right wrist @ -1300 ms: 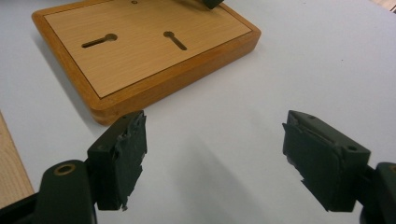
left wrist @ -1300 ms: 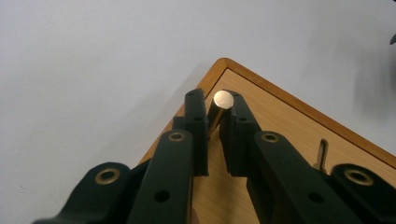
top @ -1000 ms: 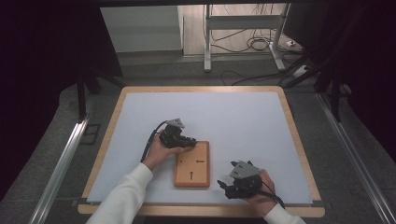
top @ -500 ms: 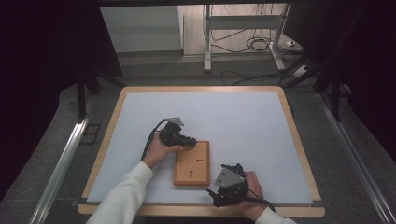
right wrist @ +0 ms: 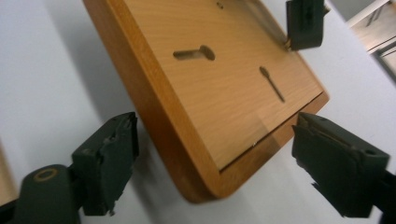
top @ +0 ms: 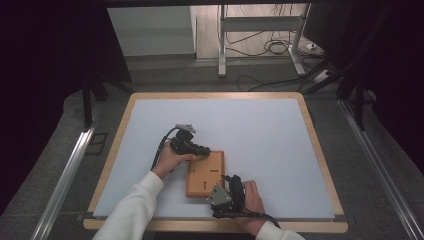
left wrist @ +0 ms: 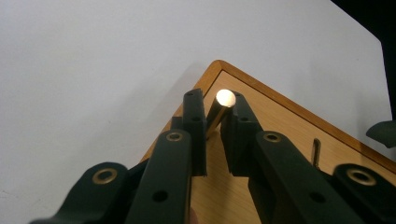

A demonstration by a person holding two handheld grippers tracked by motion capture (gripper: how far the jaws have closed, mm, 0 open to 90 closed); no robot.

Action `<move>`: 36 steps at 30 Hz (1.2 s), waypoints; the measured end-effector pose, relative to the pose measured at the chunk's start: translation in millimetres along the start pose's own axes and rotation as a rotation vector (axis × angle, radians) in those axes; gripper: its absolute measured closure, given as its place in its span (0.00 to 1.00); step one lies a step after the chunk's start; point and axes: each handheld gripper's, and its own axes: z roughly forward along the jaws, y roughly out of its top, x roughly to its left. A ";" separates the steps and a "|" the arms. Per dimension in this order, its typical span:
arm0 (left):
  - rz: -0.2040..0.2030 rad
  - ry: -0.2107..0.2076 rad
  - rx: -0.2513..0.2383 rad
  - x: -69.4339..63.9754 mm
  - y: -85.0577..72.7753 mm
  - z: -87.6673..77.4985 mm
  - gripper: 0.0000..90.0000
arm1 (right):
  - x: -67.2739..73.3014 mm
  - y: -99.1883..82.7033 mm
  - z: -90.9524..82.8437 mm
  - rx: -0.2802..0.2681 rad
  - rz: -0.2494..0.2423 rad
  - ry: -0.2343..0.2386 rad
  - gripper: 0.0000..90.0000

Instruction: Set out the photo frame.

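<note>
Wooden board [top: 205, 174] lay flat on the worktop [top: 260, 135], the left gripper [top: 200, 149] clamped on a brass pin [left wrist: 219, 106] at its far-left corner, the right gripper [right wrist: 215, 163], jaws just narrowed, straddling its near corner untouched.

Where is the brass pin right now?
In the left gripper view, the brass pin stands clamped in the left tool, at the wooden board's corner.

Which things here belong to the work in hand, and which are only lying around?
In use:
- wooden board
- brass peg, clamped in the left gripper
- right gripper, jaws open around the board's corner

Lying about:
- cables on the floor
- metal stand beyond the table
</note>
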 end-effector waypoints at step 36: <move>0.020 0.178 -0.090 -12.6 -3.1 -19.1 0.58 | -29.7 20.6 -17.5 -0.094 -0.069 -0.011 0.53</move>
